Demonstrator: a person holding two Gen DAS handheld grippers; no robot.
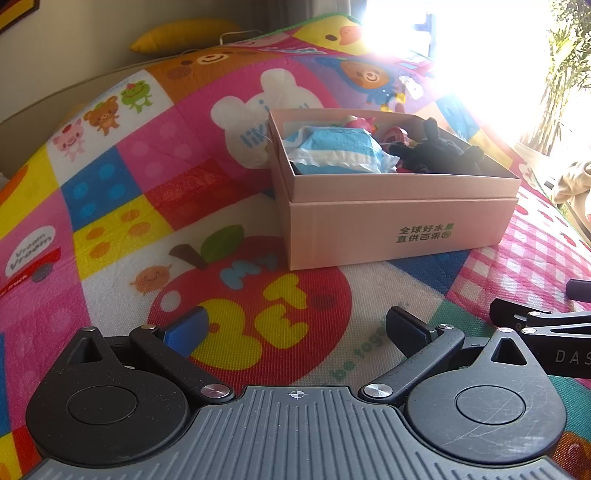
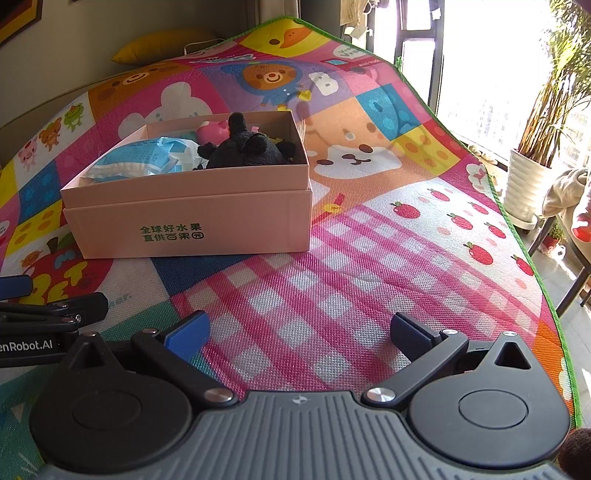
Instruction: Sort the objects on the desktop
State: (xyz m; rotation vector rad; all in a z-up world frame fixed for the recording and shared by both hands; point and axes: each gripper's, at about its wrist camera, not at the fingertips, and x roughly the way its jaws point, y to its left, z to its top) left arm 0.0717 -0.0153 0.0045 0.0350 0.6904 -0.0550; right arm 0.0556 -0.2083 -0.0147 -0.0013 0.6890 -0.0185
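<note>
A pink cardboard box (image 1: 399,229) with green print stands on the colourful play mat; it also shows in the right wrist view (image 2: 192,218). Inside lie a blue-and-white packet (image 1: 332,153) (image 2: 136,158), a black plush toy (image 1: 439,151) (image 2: 247,147) and a pink toy (image 1: 360,123) (image 2: 214,129). My left gripper (image 1: 295,328) is open and empty, low over the mat in front of the box. My right gripper (image 2: 299,332) is open and empty, to the right of the box. Each gripper's side shows in the other's view, the right one (image 1: 543,325) and the left one (image 2: 48,314).
The mat (image 2: 332,280) covers the surface; its green edge (image 2: 517,229) runs along the right side, with floor below. A white plant pot (image 2: 524,184) and a chair with cloth (image 2: 565,192) stand beyond it. A yellow pillow (image 1: 184,35) lies at the back left.
</note>
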